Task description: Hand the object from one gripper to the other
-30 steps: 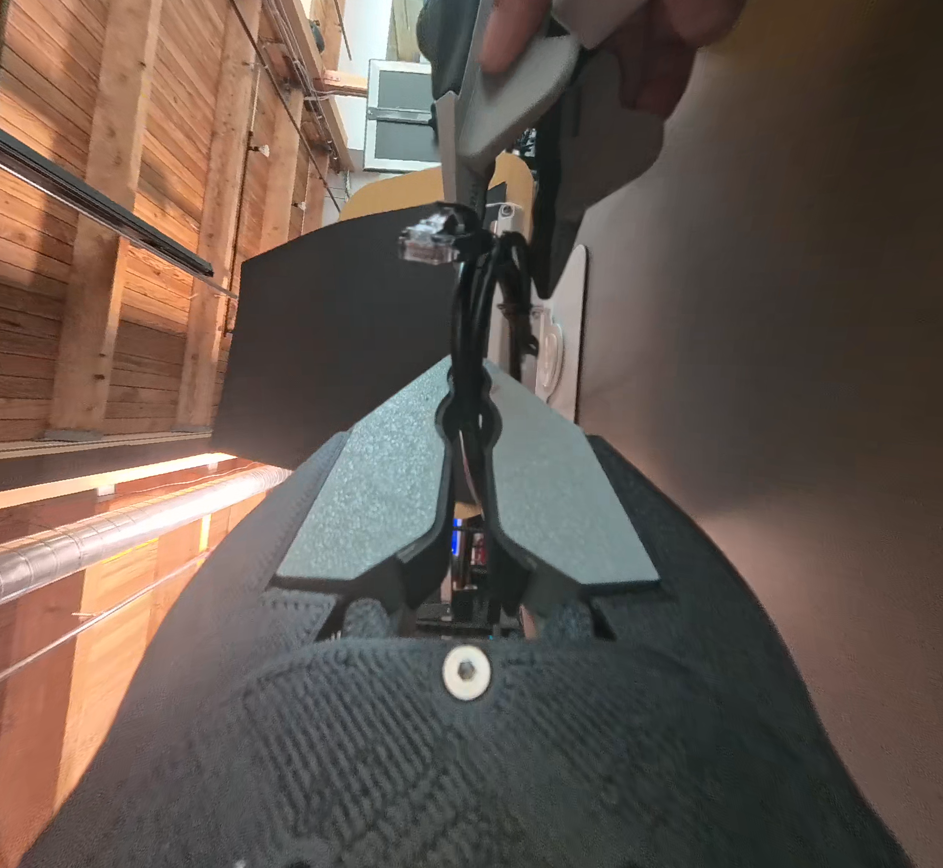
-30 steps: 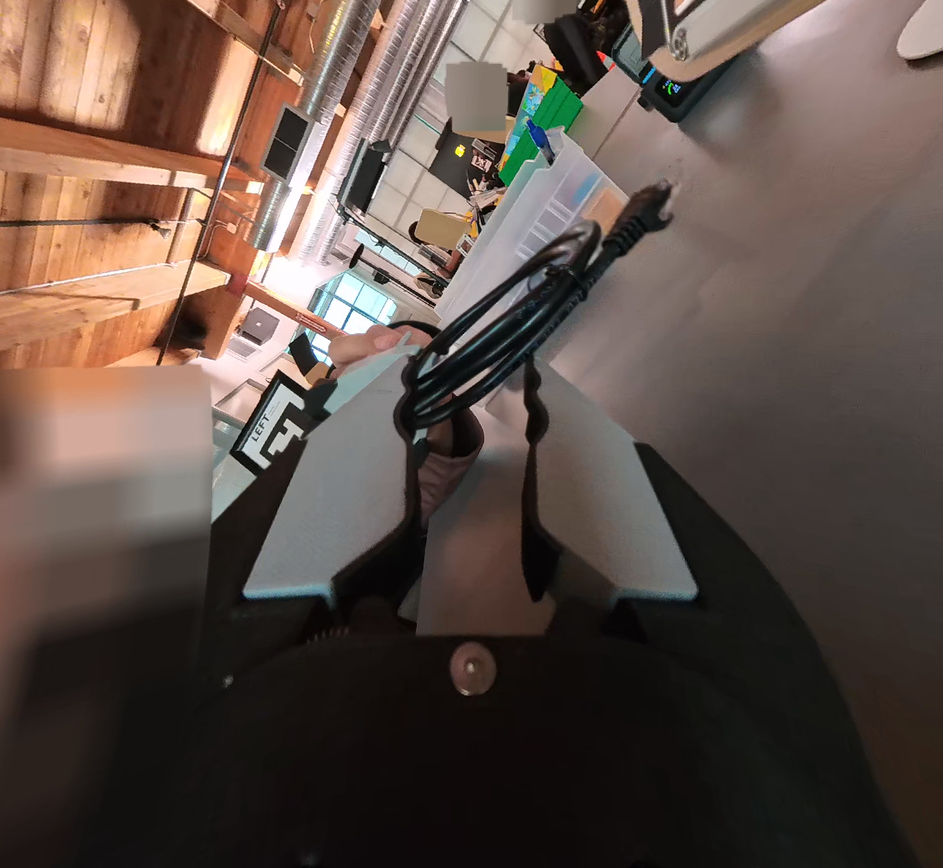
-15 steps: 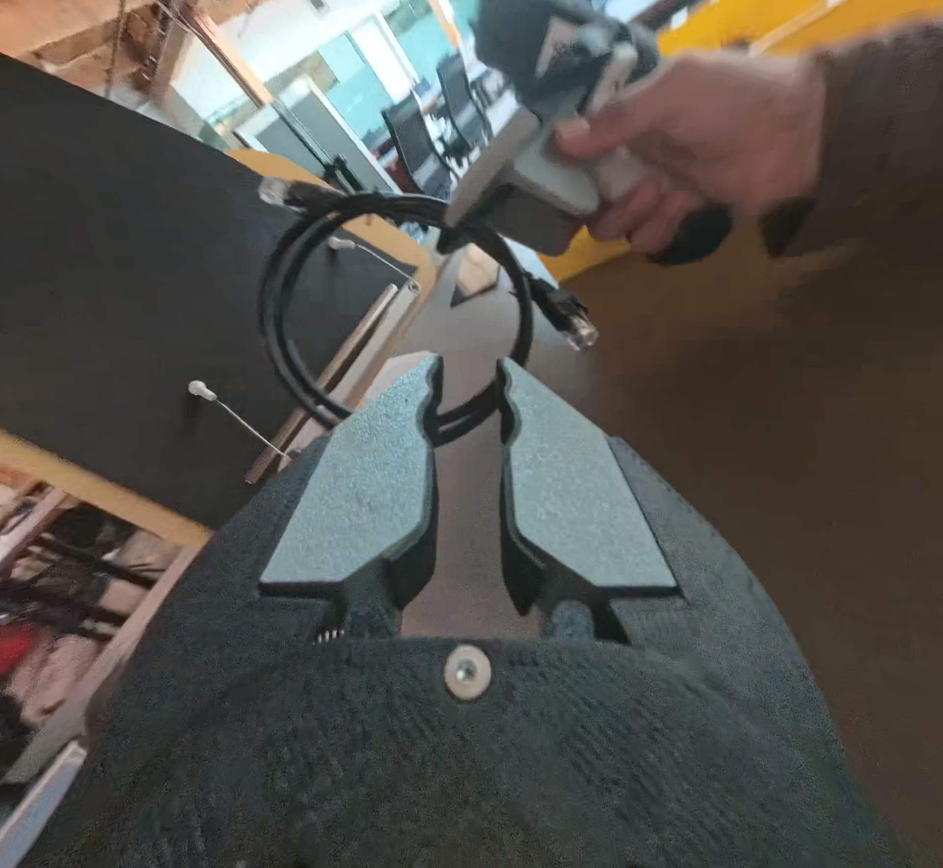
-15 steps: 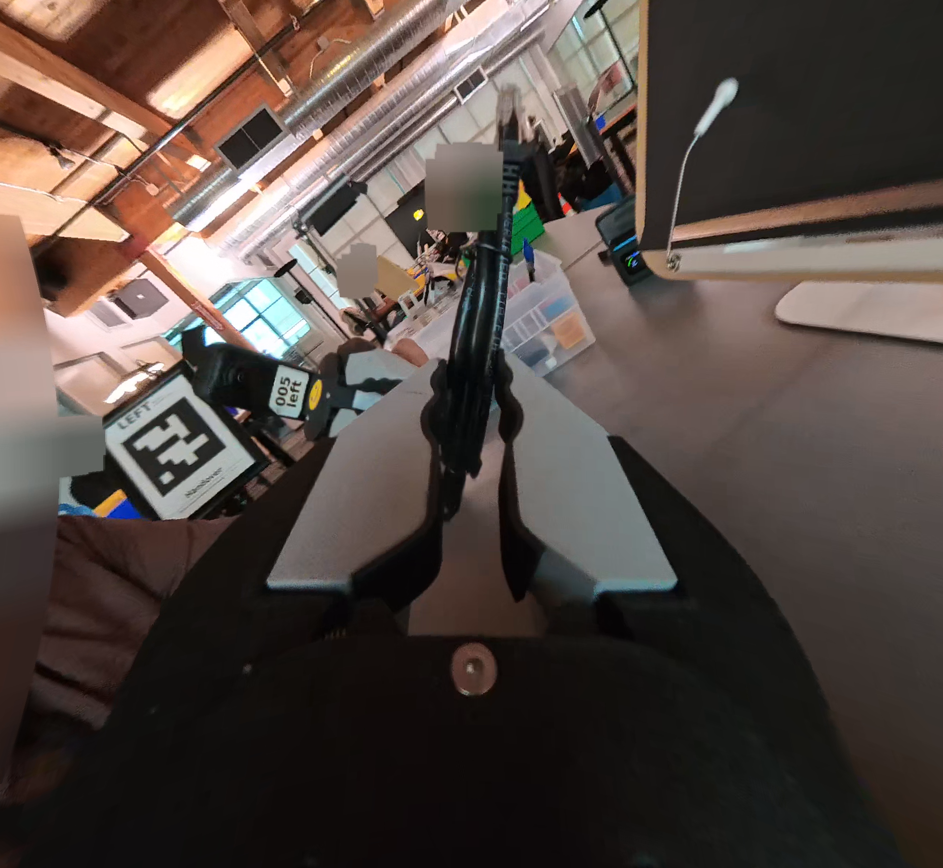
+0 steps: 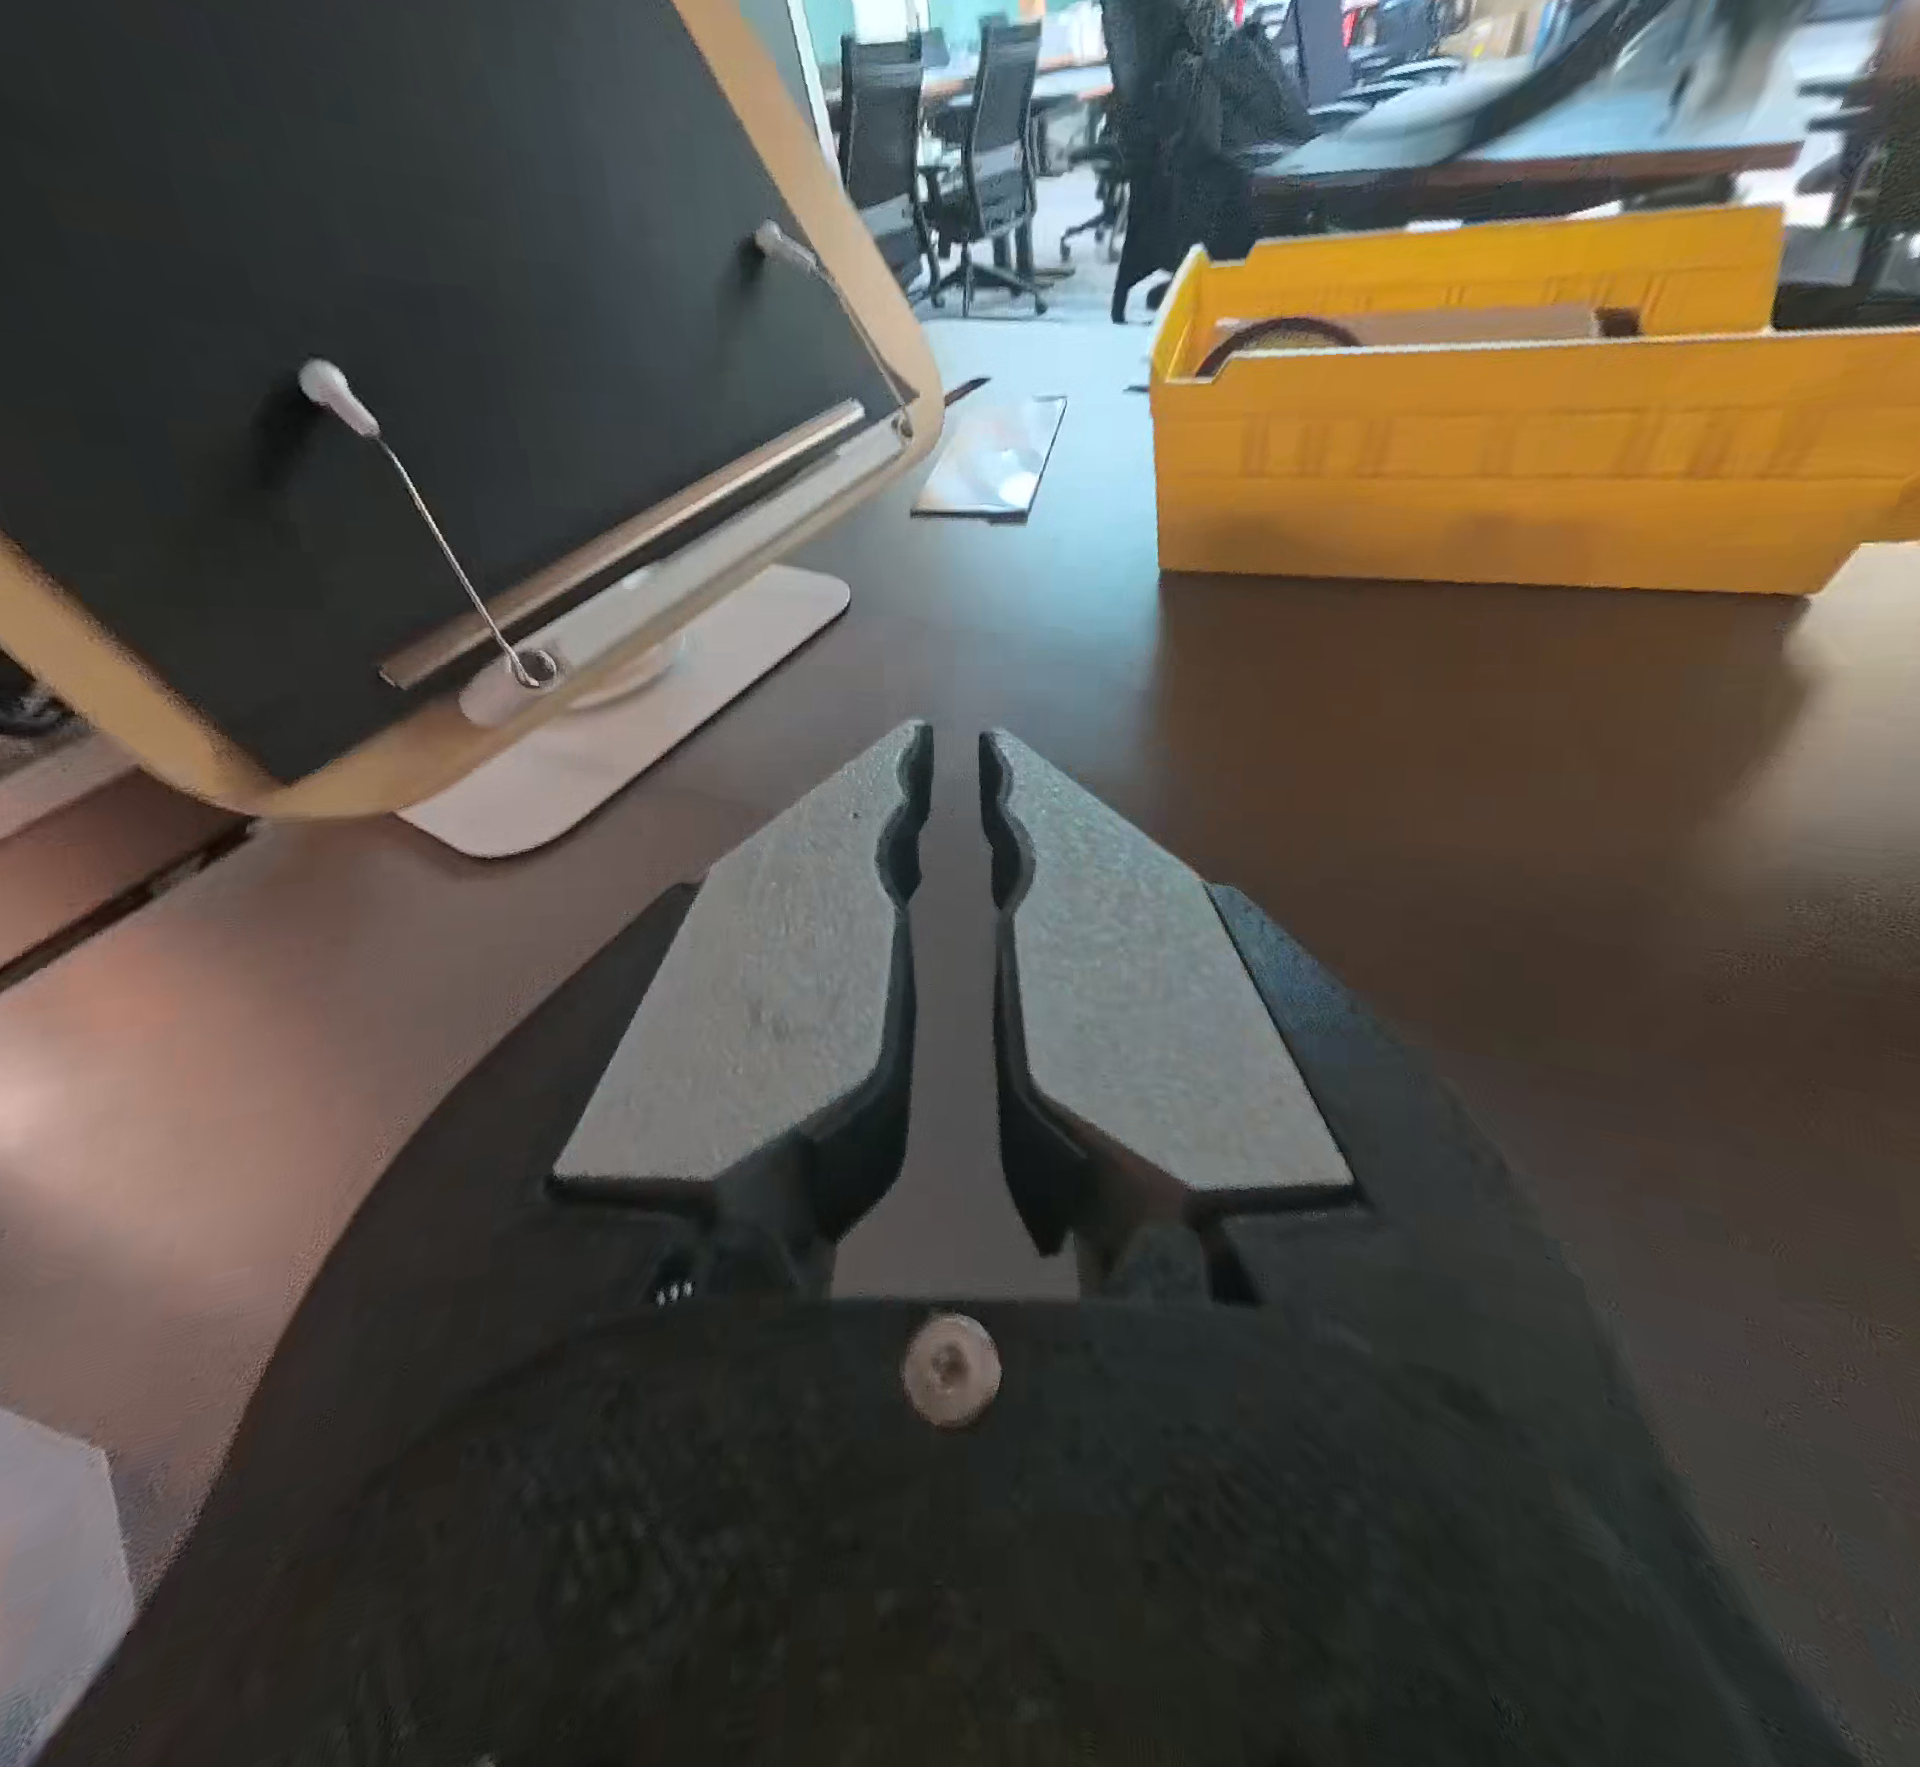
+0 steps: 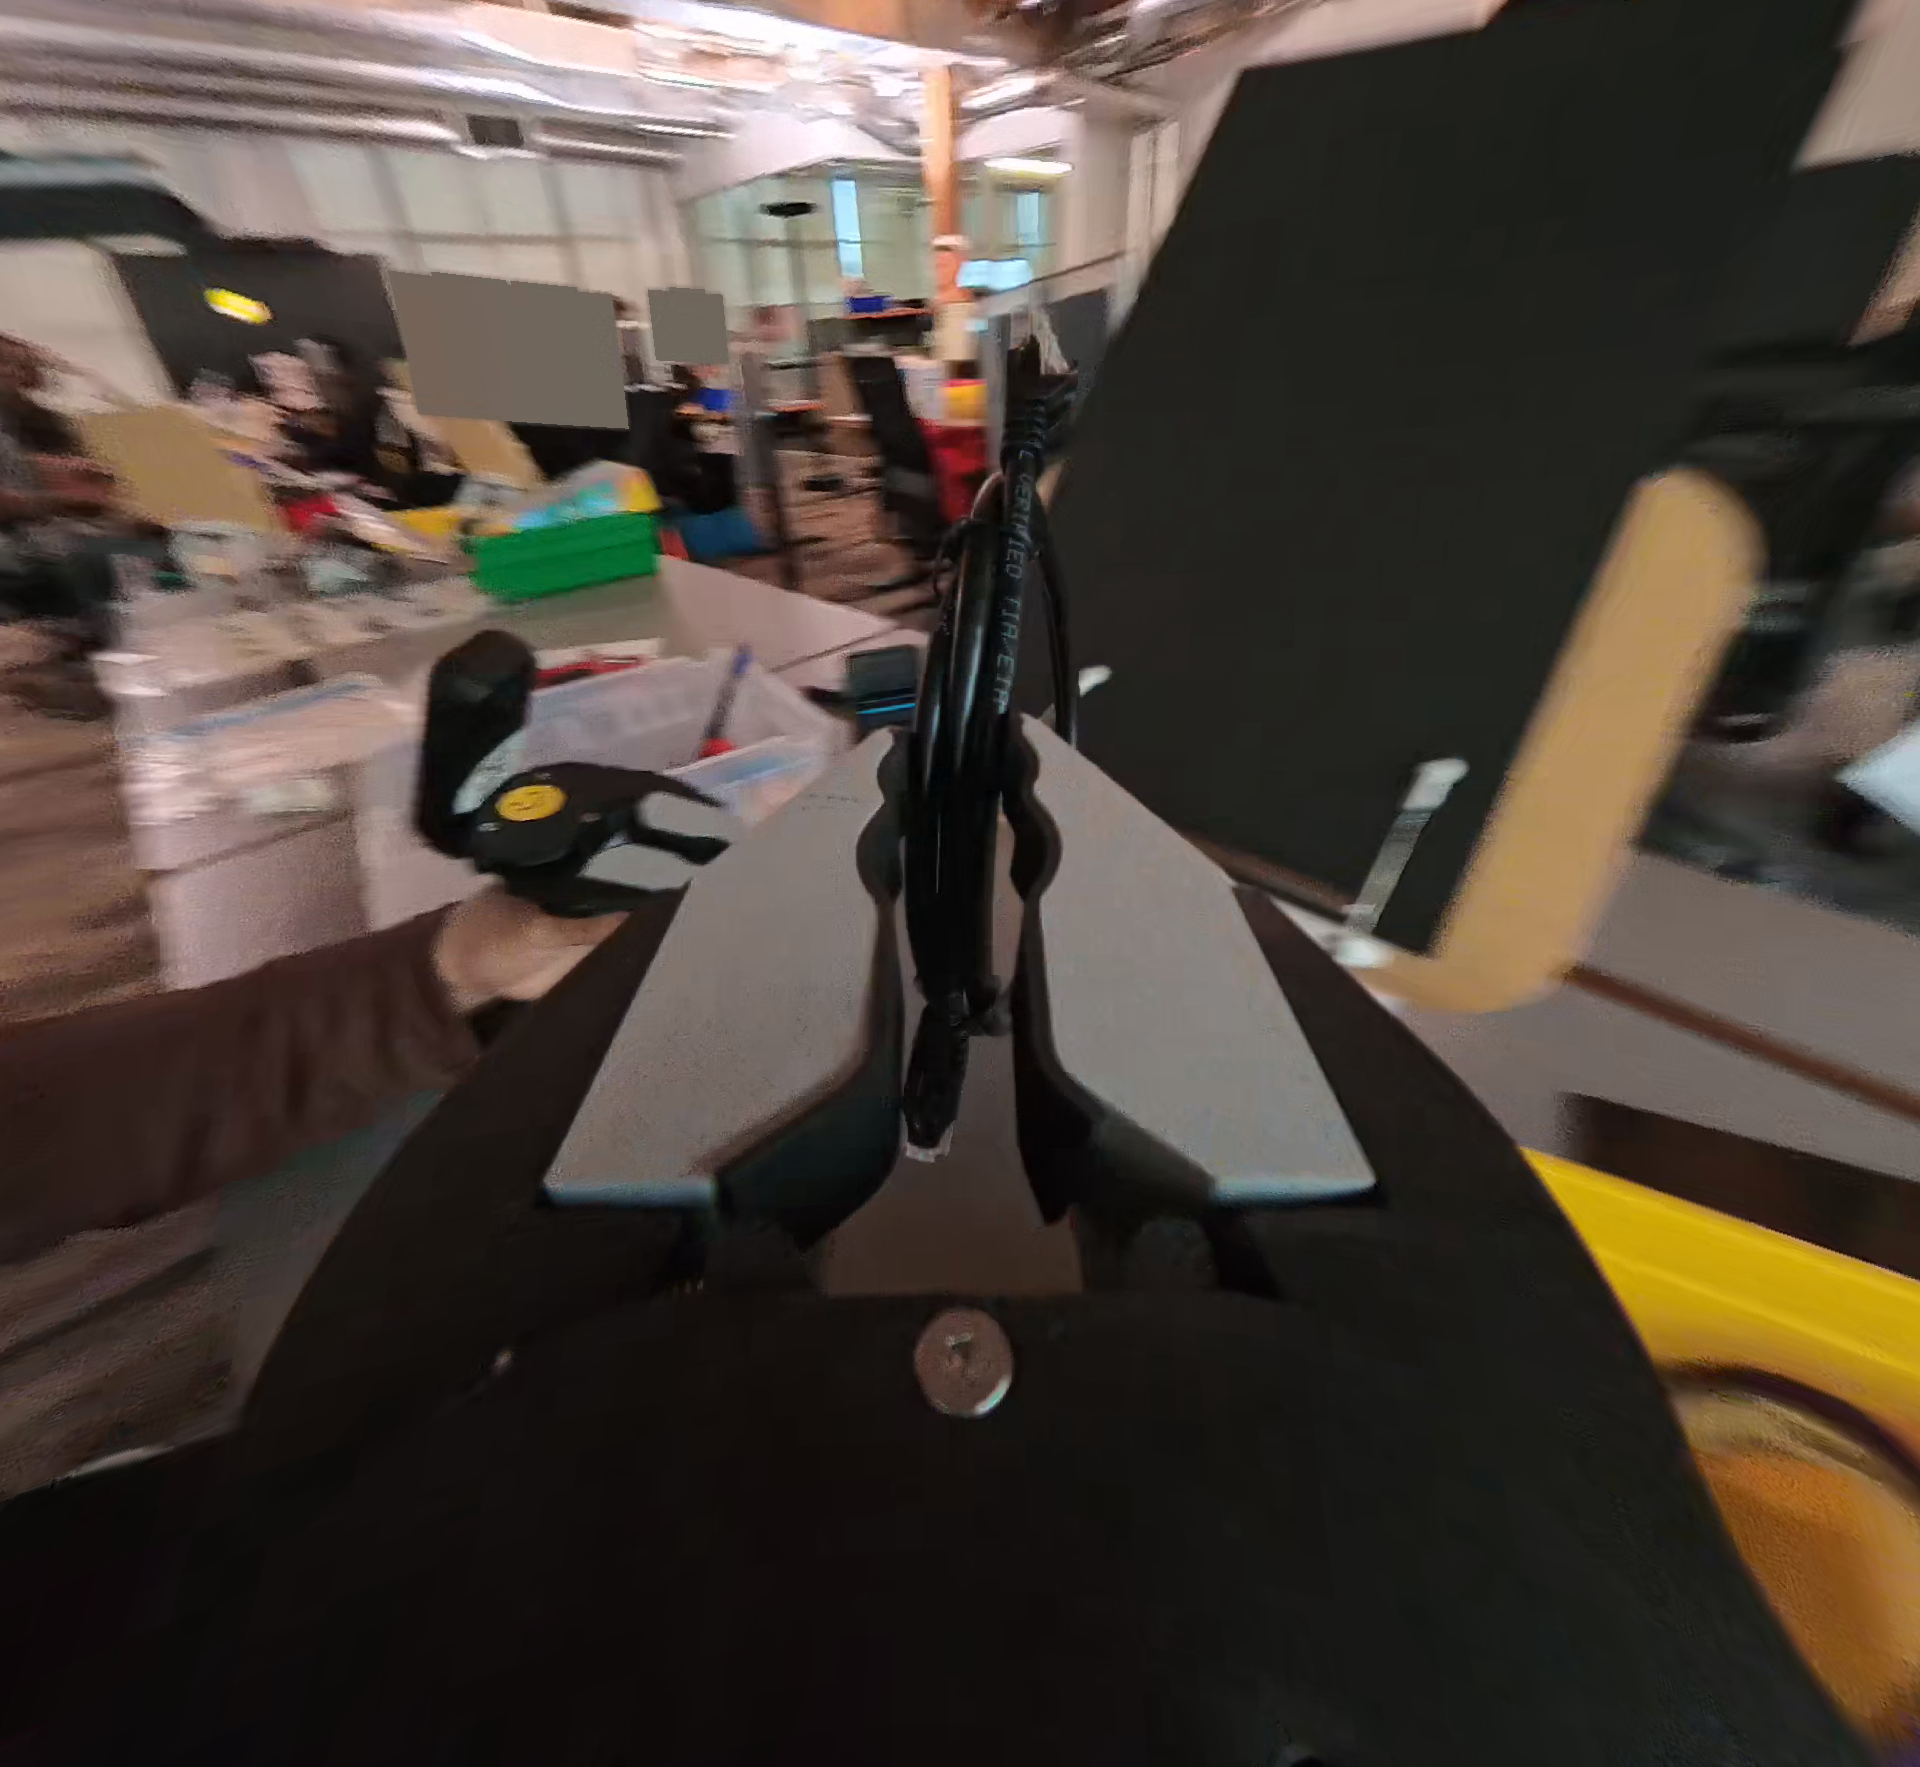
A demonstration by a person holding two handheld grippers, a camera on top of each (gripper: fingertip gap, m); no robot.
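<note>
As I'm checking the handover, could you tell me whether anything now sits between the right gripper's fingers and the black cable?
Nothing visible does: the right gripper is clamped directly on the coiled black cable. The left gripper is empty.

Dark brown table, black board with tan rim tilted on a white stand base toward the table's left edge, yellow bin toward its far right edge, black office chairs beyond, green bin on a distant table
</note>
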